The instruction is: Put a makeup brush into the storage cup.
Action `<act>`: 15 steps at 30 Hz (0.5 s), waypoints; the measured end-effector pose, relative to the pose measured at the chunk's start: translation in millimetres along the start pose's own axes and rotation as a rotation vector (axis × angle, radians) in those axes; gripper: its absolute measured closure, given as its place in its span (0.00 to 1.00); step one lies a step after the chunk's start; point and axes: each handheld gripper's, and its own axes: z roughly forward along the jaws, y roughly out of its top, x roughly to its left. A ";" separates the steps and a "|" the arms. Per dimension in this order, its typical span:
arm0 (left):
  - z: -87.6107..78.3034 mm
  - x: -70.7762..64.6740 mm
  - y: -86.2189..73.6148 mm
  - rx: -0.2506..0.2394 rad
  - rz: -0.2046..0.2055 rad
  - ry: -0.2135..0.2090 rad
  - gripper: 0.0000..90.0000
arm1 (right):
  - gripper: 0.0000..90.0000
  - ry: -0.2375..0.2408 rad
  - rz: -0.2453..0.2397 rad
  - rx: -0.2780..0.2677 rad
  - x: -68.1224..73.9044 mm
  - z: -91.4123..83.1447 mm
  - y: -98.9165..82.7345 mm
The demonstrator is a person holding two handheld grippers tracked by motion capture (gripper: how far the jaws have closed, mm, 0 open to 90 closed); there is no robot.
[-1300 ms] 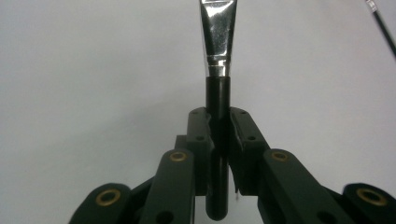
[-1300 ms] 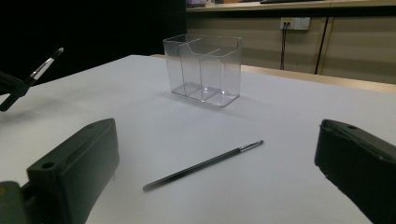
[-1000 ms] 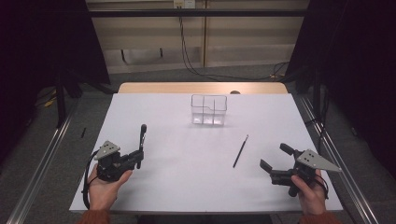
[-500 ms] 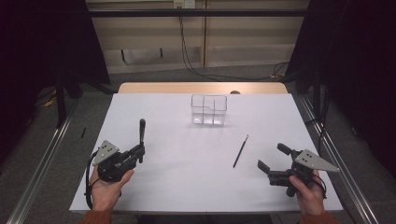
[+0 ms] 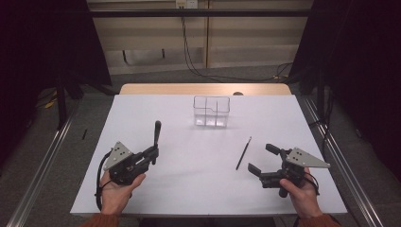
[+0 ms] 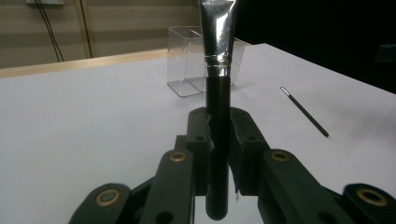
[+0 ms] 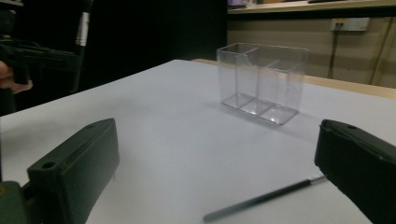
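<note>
My left gripper [image 5: 152,154] is shut on a thick brush [image 5: 156,133] with a black handle and a silver ferrule, held upright over the left half of the white table [image 5: 189,189]. The left gripper view has the handle [image 6: 218,116] clamped between the jaws. My right gripper [image 5: 261,158] stands open at the front right with nothing between its jaws [image 7: 215,168]. Just beyond it a thin dark brush [image 5: 243,153] lies flat on the table [image 7: 261,198]. A clear divided container [image 5: 211,111] stands at the back middle.
A wooden strip [image 5: 203,89] runs along the table's far edge. Metal rails [image 5: 42,161] flank the table on both sides. Cables [image 5: 189,52] hang down the back wall. White tabletop stretches between the two grippers.
Both hands have drifted a little toward the table's middle. The left gripper carried the upright brush rightward, and the right gripper slid left, closer to the thin brush.
</note>
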 end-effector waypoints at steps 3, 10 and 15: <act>4.2 -3.2 1.3 0.006 0.007 -0.016 0.89 | 0.00 0.030 -0.005 0.013 4.7 8.2 4.0; 15.7 -12.4 5.5 0.012 0.023 -0.041 0.89 | 0.00 0.096 -0.019 0.024 16.2 32.1 17.7; 24.0 -18.9 9.1 0.008 0.038 -0.061 0.89 | 0.00 0.145 -0.027 0.035 26.9 52.7 25.8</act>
